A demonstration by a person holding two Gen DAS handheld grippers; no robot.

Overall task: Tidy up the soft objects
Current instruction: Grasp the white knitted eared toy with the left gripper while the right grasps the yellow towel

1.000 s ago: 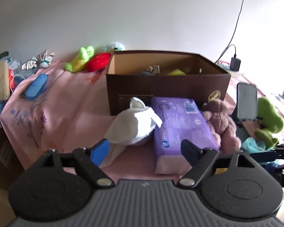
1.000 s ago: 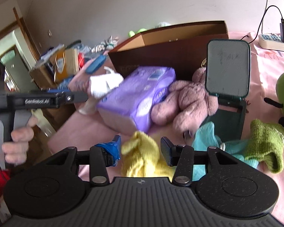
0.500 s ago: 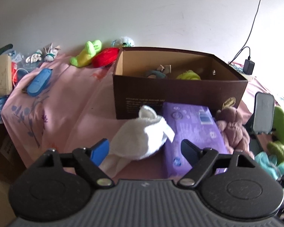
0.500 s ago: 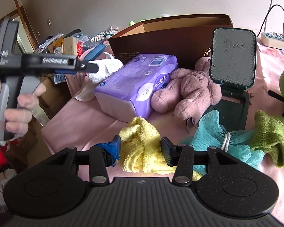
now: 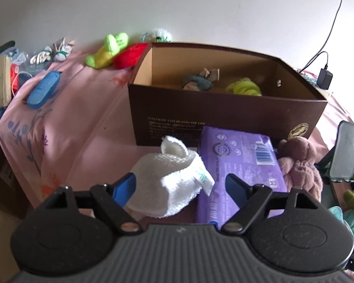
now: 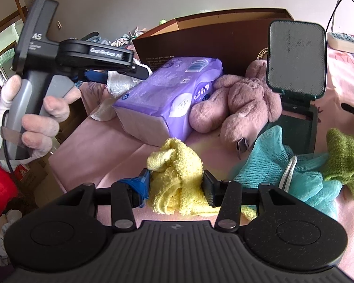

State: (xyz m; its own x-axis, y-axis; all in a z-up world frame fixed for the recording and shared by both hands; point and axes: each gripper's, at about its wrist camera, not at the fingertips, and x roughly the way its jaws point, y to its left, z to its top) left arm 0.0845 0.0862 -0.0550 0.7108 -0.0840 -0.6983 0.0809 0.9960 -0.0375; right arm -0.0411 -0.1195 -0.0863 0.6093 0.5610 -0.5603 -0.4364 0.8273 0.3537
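Observation:
My right gripper (image 6: 175,185) is shut on a yellow towel (image 6: 177,165) and holds it just above the pink cloth. My left gripper (image 5: 180,186) is open and empty, above a white cloth (image 5: 170,184) beside a purple pack (image 5: 240,160); it also shows in the right wrist view (image 6: 120,70). A brown box (image 5: 224,108) behind them holds a lime puff (image 5: 244,87) and a dark toy (image 5: 197,82). A pink teddy (image 6: 236,101) lies by the pack.
A phone on a dark stand (image 6: 296,59) stands right of the teddy. A teal mesh cloth (image 6: 271,165) and a green knit item (image 6: 347,158) lie at right. Green and red plush toys (image 5: 115,52) and a blue case (image 5: 43,88) lie at back left.
My left gripper has risen and moved forward over the white cloth. My right gripper has lifted and pulled back slightly, with the yellow towel between its fingers.

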